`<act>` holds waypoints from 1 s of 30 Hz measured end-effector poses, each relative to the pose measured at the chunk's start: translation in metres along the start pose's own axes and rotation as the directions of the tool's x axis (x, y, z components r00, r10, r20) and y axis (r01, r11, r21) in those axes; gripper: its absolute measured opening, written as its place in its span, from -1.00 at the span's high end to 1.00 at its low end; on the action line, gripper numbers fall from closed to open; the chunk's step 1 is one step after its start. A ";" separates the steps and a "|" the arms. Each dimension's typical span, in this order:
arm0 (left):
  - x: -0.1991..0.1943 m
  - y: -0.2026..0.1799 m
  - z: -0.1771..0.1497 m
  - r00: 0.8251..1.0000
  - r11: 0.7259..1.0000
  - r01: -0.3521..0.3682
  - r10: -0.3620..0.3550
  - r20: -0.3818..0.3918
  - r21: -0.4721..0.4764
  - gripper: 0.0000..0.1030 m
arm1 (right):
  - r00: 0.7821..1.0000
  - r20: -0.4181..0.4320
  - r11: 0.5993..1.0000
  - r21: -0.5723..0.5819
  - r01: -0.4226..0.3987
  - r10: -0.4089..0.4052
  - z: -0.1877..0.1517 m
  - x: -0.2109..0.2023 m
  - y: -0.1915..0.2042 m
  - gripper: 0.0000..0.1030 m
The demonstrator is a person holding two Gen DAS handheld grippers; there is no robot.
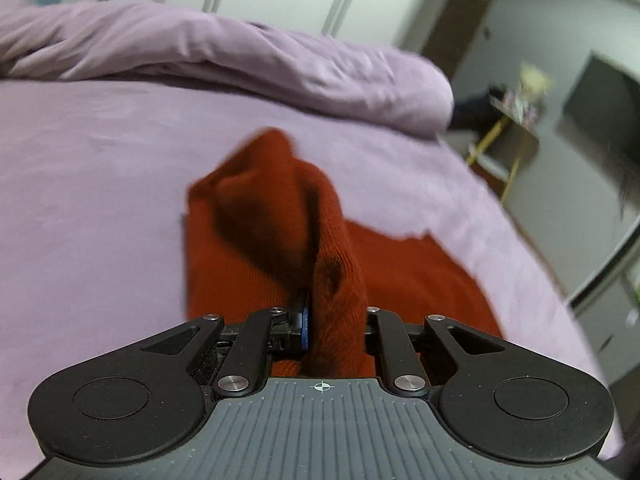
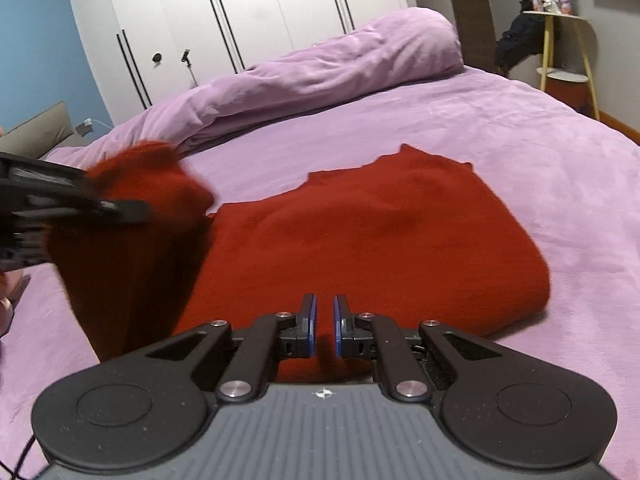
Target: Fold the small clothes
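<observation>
A dark red knit sweater [image 2: 380, 232] lies spread on the lilac bed sheet [image 2: 540, 152]. In the right wrist view my left gripper [image 2: 120, 210] comes in from the left, lifting the sweater's left part up in a blurred fold. In the left wrist view that gripper [image 1: 332, 312] is shut on a bunched ridge of the red sweater [image 1: 256, 264], which hides the right finger; one blue pad [image 1: 305, 322] shows. My right gripper [image 2: 325, 316] hovers over the sweater's near edge. Its blue pads stand almost together with nothing between them.
A rolled lilac duvet [image 2: 320, 76] lies along the far side of the bed, with white wardrobe doors [image 2: 240, 8] behind it. A yellow-legged side table [image 2: 560, 52] stands past the bed's right corner. A grey headboard [image 2: 36, 132] is at the left.
</observation>
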State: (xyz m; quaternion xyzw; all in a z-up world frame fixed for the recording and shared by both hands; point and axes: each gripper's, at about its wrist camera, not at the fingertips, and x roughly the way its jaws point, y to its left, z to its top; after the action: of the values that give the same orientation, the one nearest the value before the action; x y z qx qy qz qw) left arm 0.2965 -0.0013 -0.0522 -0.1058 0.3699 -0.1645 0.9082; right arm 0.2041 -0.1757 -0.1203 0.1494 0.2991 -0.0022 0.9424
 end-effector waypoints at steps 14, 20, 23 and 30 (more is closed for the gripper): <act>-0.065 0.012 -0.008 0.999 0.999 -0.026 0.024 0.041 0.041 0.28 | 0.993 0.045 0.993 0.023 -0.114 0.113 0.031 -0.002 0.006 0.83; -0.018 0.037 -0.019 0.988 0.992 -0.128 0.126 -0.092 -0.011 0.30 | 0.970 -0.074 0.972 -0.032 -0.234 0.231 0.035 0.036 0.031 0.86; -0.004 0.040 -0.031 0.987 0.992 -0.128 0.127 -0.099 -0.004 0.25 | 0.964 -0.217 0.985 -0.041 -0.165 0.152 0.016 0.068 0.016 1.00; -0.002 0.036 -0.038 0.992 0.993 -0.114 0.115 -0.046 0.007 0.12 | 0.933 -0.114 0.934 0.149 -0.325 0.342 0.046 0.049 0.003 0.77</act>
State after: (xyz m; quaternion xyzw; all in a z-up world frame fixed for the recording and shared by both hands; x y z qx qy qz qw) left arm 0.2765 0.0299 -0.0885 -0.0784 0.3960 -0.1154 0.9076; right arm 0.2703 -0.1814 -0.1110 0.2579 0.3329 0.1492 0.8947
